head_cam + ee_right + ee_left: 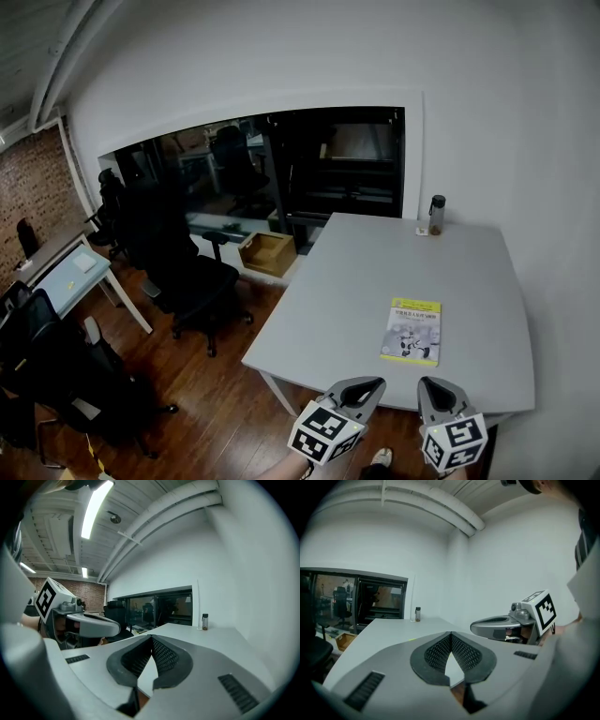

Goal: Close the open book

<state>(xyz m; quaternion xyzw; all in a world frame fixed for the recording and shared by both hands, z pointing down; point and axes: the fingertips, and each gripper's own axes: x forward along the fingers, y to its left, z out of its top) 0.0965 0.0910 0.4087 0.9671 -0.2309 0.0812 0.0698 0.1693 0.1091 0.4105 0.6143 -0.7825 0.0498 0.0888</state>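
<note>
Below table edge [375,392], both claws [361,386] [441,392] closed, empty, side by side.

Grey left gripper [377,383] and right gripper [427,383], black-and-white marker cubes [325,433]

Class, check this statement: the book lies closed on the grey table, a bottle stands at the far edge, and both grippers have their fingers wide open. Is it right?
No. The left gripper and right gripper have their fingers shut and empty, as each gripper view shows. The book does lie closed on the table, the bottle at its far edge.
</note>
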